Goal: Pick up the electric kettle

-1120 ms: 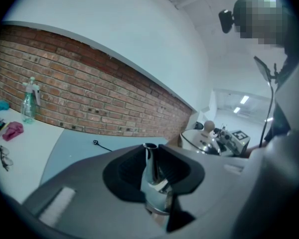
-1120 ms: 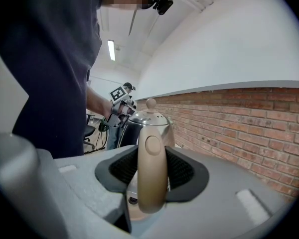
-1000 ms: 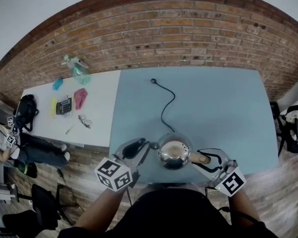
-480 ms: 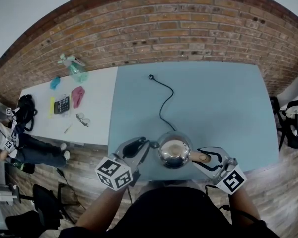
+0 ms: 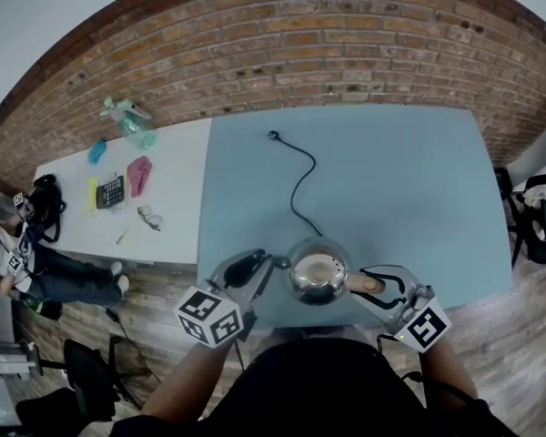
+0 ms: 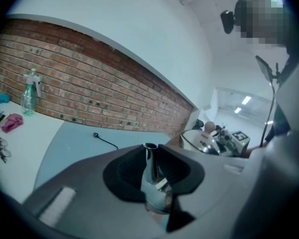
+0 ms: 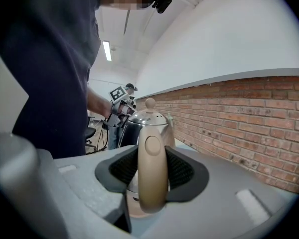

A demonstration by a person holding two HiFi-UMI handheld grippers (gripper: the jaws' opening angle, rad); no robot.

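Item: polished steel, dome-bodied electric kettle [image 5: 318, 277], lower centre of the head view, at the near edge of a pale blue tabletop [image 5: 409, 189]; whether its base rests on the surface cannot be told. A black power cord [image 5: 302, 189] runs from it toward the upper centre of the frame. The kettle's long axis, from narrow steel spout [image 6: 150, 164] to beige plastic handle [image 7: 151, 173], lies left to right across the frame, directly between the two tools. The left gripper [image 5: 271, 264] is at the kettle's left end, pads closed on the spout. The right gripper [image 5: 375, 288] is at its right end, pads closed on the handle. Neither is nearer: both are in contact. Judgement: the lift calls for both ends rising together, with the handle side carrying the weight.
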